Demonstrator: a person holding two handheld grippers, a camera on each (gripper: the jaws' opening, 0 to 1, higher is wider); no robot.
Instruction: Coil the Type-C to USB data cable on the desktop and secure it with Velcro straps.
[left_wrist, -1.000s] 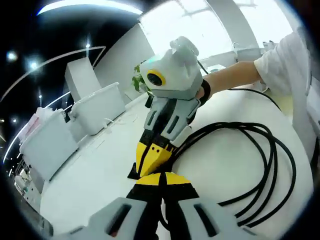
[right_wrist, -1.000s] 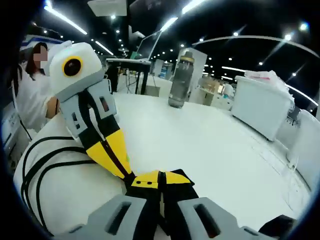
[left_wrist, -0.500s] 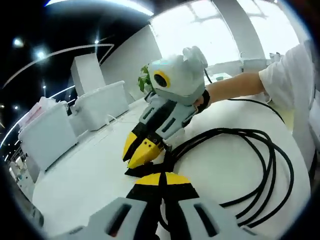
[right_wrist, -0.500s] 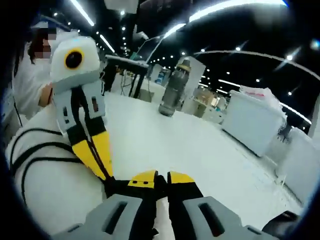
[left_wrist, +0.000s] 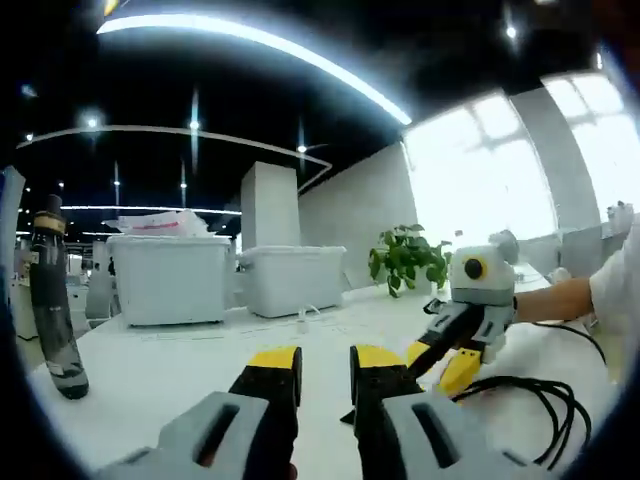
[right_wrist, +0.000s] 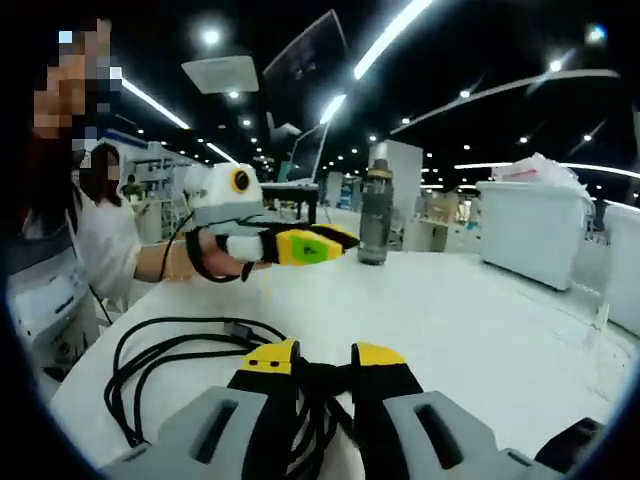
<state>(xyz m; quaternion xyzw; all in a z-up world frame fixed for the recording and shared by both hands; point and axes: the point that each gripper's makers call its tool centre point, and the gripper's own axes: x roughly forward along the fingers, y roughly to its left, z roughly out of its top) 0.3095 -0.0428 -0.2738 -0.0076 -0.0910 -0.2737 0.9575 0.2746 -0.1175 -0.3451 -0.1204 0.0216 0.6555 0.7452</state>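
While the black coiled data cable (right_wrist: 190, 365) is left lying in loose loops on the white tabletop (right_wrist: 480, 320), the right tongs (right_wrist: 322, 357) are seen spread just over its bundled end. The left tongs (left_wrist: 325, 362) are held spread above the tabletop, apart from the cable. A tall dark water bottle (left_wrist: 52, 300) is stood upright well off to one side.

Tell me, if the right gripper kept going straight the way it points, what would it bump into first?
Probably nothing soon. The right gripper, open just above the black cable, points across bare white table. The bottle stands far ahead, slightly right of that line, though depth is hard to judge.
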